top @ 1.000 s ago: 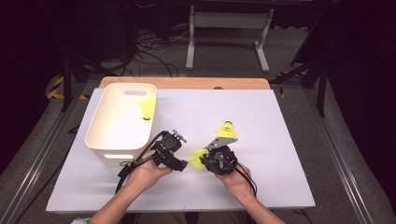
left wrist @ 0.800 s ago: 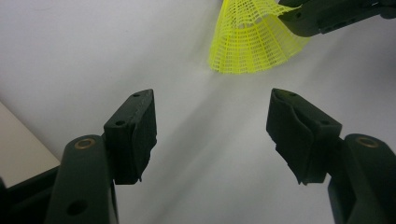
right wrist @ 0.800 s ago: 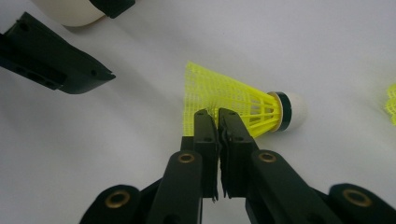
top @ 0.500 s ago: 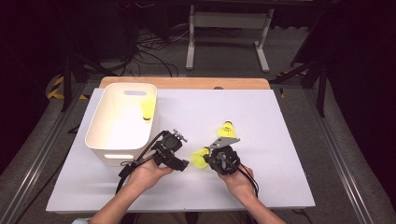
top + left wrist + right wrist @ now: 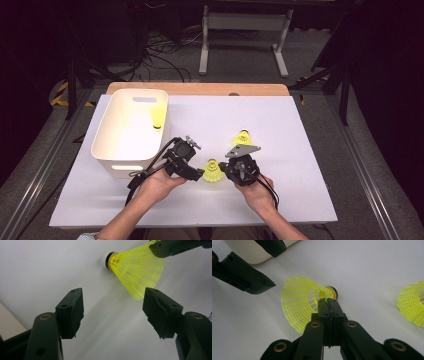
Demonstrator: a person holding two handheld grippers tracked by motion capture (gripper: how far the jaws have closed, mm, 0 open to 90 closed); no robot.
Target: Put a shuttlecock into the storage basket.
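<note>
1. right gripper (image 5: 226,175), held in the person's right hand (image 5: 257,192), has its black jaws pressed together on the skirt edge of a yellow mesh plastic shuttlecock (image 5: 213,171); in the right gripper view the closed tips (image 5: 328,305) pinch the mesh near the dark cork end.
2. that shuttlecock lies at the gripper's 9 o'clock in the high view, between the two grippers, low against the table sheet.
3. left gripper (image 5: 199,175), in the left hand (image 5: 157,184), has its jaws spread and bare; in the left gripper view the shuttlecock (image 5: 136,272) sits at 1 o'clock beyond the tips, untouched by them.
4. a second yellow shuttlecock (image 5: 242,137) stands at 12 o'clock from the right gripper, apart from it.
5. a cream rectangular plastic tub (image 5: 112,150) lies at 10 o'clock from the left gripper, with a third yellow shuttlecock (image 5: 158,119) inside against its far right wall.
6. everything rests on a white sheet (image 5: 300,165) over a wooden table (image 5: 200,88); beyond are a dark floor with cables (image 5: 155,55) and a grey metal stand (image 5: 245,35).
</note>
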